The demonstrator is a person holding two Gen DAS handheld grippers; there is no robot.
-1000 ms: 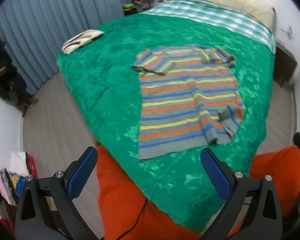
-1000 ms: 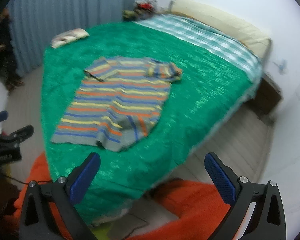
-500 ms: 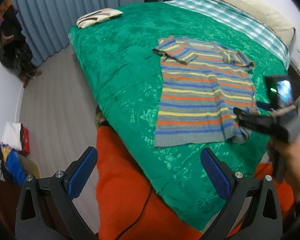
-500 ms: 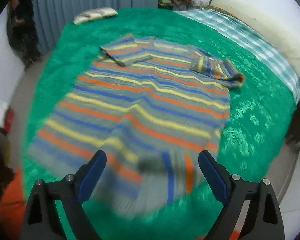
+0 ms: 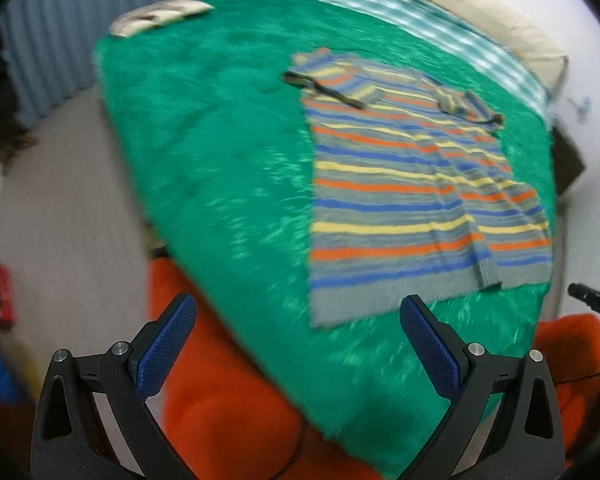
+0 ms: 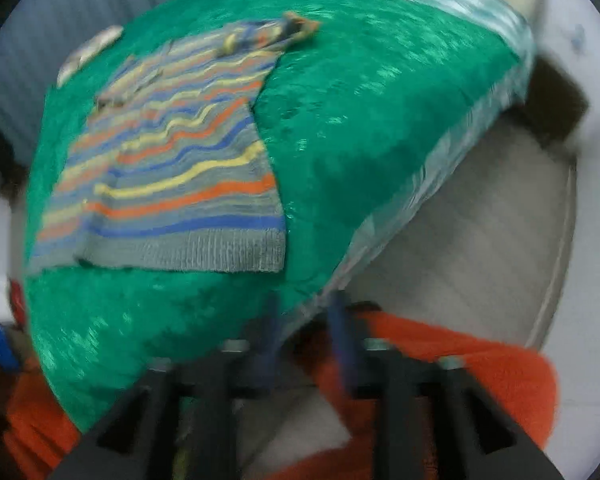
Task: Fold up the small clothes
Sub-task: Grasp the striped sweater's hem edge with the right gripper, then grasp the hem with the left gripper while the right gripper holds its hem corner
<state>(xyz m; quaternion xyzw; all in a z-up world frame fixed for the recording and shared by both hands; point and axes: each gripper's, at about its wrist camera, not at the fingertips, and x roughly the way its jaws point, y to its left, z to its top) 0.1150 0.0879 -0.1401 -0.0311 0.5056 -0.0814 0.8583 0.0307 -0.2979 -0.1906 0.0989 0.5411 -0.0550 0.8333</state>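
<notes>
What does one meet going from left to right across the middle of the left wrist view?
Grey floor → green blanket → striped sweater → white wall.

Striped knit sweater [image 5: 412, 196] flat on green blanket, right side folded inward, sleeves tucked in.

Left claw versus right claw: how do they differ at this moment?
The left claw stands wide open, its blue pads far apart; the right claw has its pads drawn close with only a narrow gap. The left claw's view is fairly sharp, the right's heavily blurred. The left claw faces the striped sweater hem; the right claw sits past the green blanket corner, sweater off to its left. Both hold nothing.
</notes>
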